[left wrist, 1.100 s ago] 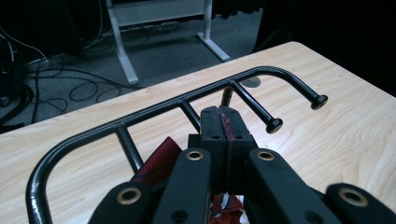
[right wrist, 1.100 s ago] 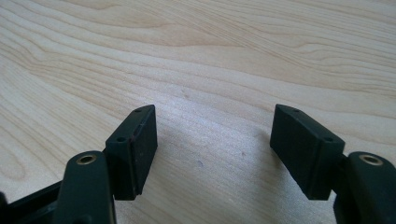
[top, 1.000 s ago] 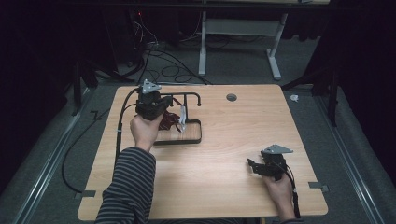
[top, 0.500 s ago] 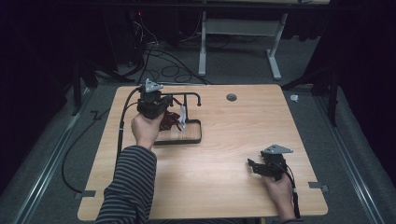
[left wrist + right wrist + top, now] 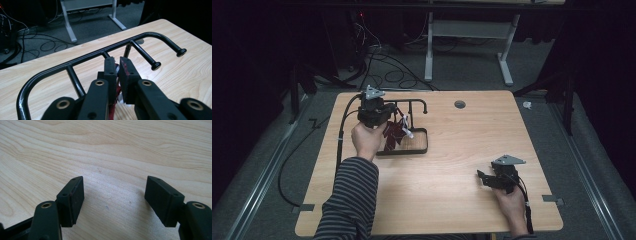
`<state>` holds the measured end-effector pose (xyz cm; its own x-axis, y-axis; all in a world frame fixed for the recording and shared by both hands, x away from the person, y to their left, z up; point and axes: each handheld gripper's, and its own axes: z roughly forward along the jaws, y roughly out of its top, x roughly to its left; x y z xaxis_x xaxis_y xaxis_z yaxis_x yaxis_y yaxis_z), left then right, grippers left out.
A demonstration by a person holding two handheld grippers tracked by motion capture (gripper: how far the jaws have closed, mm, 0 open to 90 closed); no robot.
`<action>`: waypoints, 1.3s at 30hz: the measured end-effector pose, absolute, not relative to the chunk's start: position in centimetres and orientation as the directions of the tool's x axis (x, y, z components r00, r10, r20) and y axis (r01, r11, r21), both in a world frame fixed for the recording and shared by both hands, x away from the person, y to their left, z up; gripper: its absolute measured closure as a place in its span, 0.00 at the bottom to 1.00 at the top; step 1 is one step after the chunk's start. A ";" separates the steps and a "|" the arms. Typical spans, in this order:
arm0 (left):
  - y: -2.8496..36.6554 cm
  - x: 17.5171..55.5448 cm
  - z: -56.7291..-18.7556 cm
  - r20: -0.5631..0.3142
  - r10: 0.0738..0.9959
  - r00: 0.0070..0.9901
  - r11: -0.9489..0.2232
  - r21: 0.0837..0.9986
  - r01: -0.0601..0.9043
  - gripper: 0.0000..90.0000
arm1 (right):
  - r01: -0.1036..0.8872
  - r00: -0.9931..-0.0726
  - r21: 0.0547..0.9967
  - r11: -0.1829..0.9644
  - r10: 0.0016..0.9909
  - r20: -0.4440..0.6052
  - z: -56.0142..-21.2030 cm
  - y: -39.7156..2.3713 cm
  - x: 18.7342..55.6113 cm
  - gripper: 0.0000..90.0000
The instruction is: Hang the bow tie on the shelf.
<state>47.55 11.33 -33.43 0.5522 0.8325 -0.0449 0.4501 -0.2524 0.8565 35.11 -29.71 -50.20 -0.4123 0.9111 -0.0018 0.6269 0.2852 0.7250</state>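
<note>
The left claw [image 5: 117, 65] has just begun parting its jaws at the black rack [image 5: 82, 58], the dark red garment [image 5: 393, 134] between them. The hanging looks nearly finished, with only the release left. The right claw [image 5: 486, 179] rests wide open on the tabletop [image 5: 452, 200].

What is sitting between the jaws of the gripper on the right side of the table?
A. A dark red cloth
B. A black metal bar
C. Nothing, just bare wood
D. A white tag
C: the right gripper has its jaws spread wide over the bare table.
</note>
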 end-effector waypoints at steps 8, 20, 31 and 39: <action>11.4 46.9 -33.0 -0.043 0.821 0.569 -0.262 0.858 0.443 0.86 | 0.627 -0.412 0.725 0.287 0.911 -0.004 -50.2 -29.7 35.1 0.37; 11.7 45.6 -32.5 -0.036 0.815 0.578 -0.277 0.852 0.445 0.78 | 0.626 -0.412 0.725 0.287 0.911 -0.004 -50.2 -29.7 35.1 0.37; 13.2 44.1 -32.6 -0.053 0.822 0.567 -0.255 0.856 0.449 0.76 | 0.626 -0.411 0.725 0.287 0.912 -0.006 -50.2 -29.7 35.1 0.37; 14.1 43.1 -33.0 -0.056 0.824 0.564 -0.250 0.857 0.450 0.75 | 0.624 -0.413 0.725 0.292 0.911 -0.012 -50.2 -29.6 35.1 0.37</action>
